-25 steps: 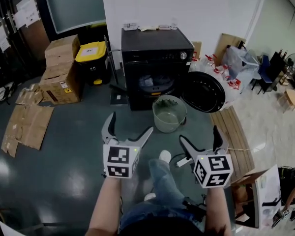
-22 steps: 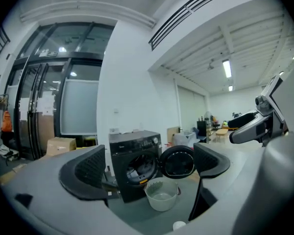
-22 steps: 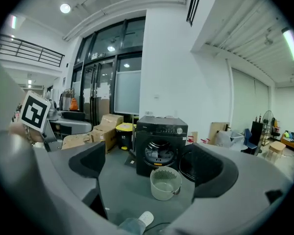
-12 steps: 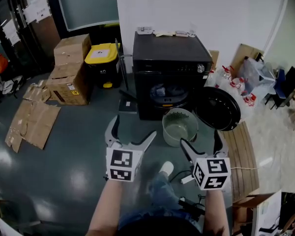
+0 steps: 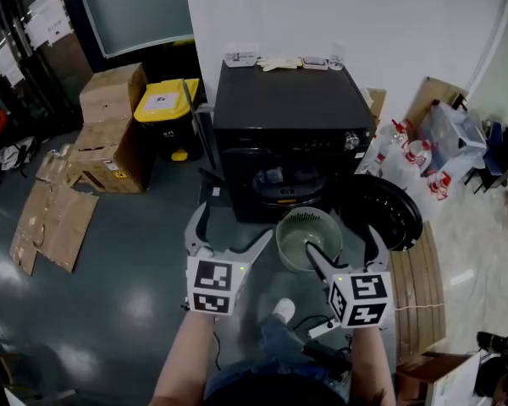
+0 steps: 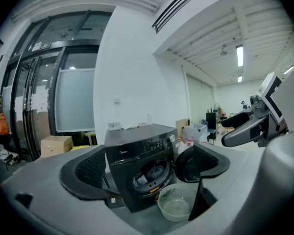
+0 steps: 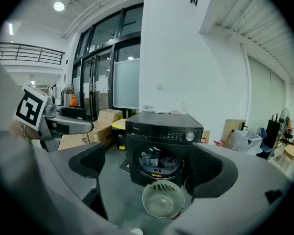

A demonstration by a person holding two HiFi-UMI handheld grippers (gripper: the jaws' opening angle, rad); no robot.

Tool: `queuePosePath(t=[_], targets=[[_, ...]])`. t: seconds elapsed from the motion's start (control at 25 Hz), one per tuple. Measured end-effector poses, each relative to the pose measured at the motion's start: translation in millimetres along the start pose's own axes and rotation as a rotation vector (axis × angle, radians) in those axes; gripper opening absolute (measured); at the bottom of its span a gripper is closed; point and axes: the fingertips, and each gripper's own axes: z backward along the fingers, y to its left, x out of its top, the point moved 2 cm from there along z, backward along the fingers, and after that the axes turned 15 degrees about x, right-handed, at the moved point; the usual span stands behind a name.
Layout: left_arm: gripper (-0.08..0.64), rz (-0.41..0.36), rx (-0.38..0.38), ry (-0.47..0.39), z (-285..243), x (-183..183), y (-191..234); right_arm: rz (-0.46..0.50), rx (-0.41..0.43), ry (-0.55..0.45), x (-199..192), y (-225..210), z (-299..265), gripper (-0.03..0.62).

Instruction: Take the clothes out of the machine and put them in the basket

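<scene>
Left claw [image 5: 229, 221]: jaws spread wide, nothing between them; held out ahead of the person at the left of the head view. Right claw [image 5: 342, 240]: likewise released and empty, level with the left one; in the head view its left jaw crosses the near edge of the basket [image 5: 319, 229]. Basket: pale green, round, slotted wall, empty, standing on the floor [image 5: 144, 269] just in front of the machine [image 5: 284, 108]. Machine: black front-loader, its round door [image 5: 391, 211] swung open to the right, knob at the right of the panel. Clothes [image 7: 159, 159]: dark and light pieces bunched inside the drum, none yet in the basket. Small items [image 5: 275, 60] lie along the back of the machine's top. To the left: stacked cardboard boxes [image 5: 110, 125], a yellow-lidded bin [image 5: 162, 104], flattened cardboard [image 5: 46, 218] on the floor. A white shoe [image 5: 284, 309] shows between the forearms. Change against the earlier frames: machine and basket have drawn closer, the basket now lying between the two claws rather than well ahead of them; both claws unchanged, open and unloaded.
</scene>
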Motion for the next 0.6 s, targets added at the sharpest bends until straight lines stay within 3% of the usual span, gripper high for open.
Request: queuePosePath(t=[0.28,0.6], targets=[[0.558,0.007,-0.005,0.059,-78.8,-5.3,-3.4,0.000,0.023,0.053,10.1,-49.5,-58.7,0.534],[0.558,0.002,-0.036,0.109,-126.7,-23.1,-4.5,-0.027,0.020,0.104,1.6,-71.0,-99.5,0.534]])
